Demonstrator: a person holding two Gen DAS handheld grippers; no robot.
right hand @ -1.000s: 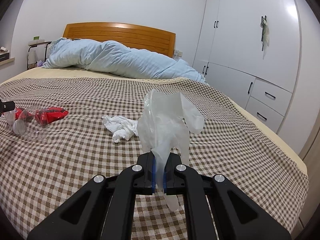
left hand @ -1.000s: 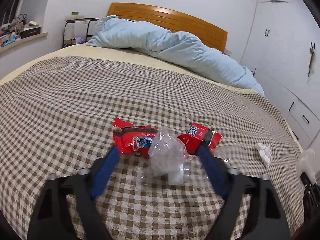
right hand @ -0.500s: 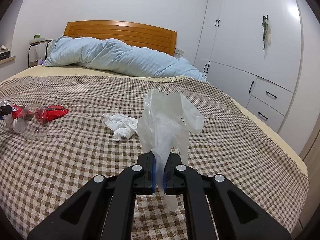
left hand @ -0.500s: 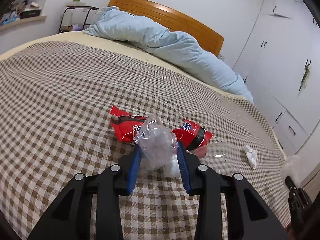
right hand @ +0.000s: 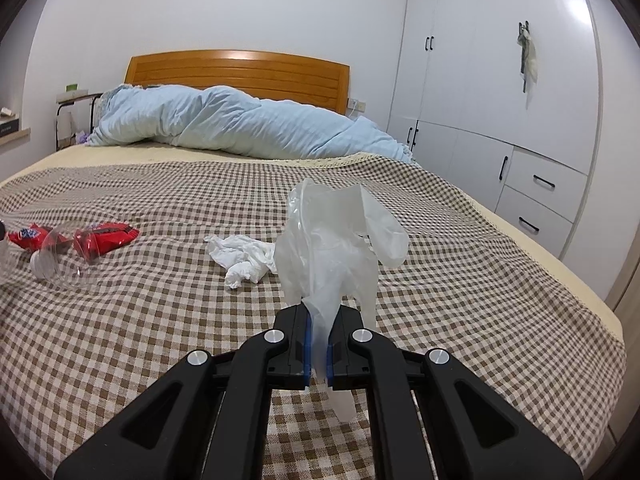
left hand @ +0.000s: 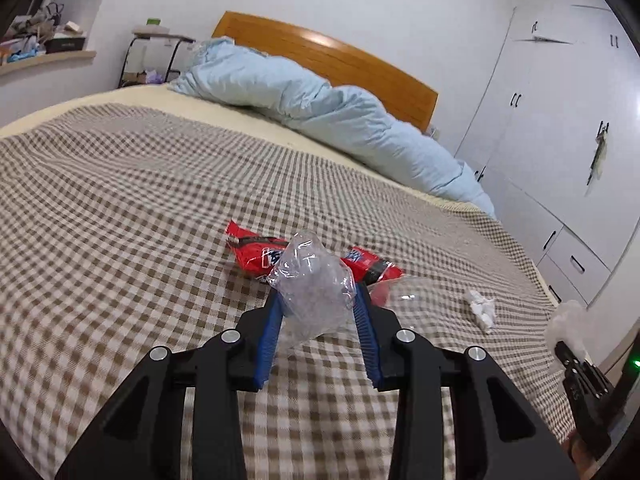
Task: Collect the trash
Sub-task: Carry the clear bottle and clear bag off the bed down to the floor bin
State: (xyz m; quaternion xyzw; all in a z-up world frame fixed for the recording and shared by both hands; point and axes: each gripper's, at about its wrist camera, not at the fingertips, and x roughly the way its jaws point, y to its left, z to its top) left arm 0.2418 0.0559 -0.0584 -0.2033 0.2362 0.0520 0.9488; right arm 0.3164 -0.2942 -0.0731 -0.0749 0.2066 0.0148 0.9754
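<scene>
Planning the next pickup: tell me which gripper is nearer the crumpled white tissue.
Right, probably. The right gripper faces the tissue just ahead-left; the left gripper has it off to its right.

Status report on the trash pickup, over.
Left gripper shut on crumpled clear wrapper. Right gripper shut on white plastic bag. Red snack packets, clear cup, tissue remain on bed.

The right gripper (right hand: pixel 317 344) pinches a white plastic bag (right hand: pixel 336 248) above the checked bedspread (right hand: pixel 460 280); a crumpled tissue (right hand: pixel 240 258) lies just left, with red snack wrappers (right hand: pixel 106 236) and a clear cup (right hand: pixel 60 258) farther left
</scene>
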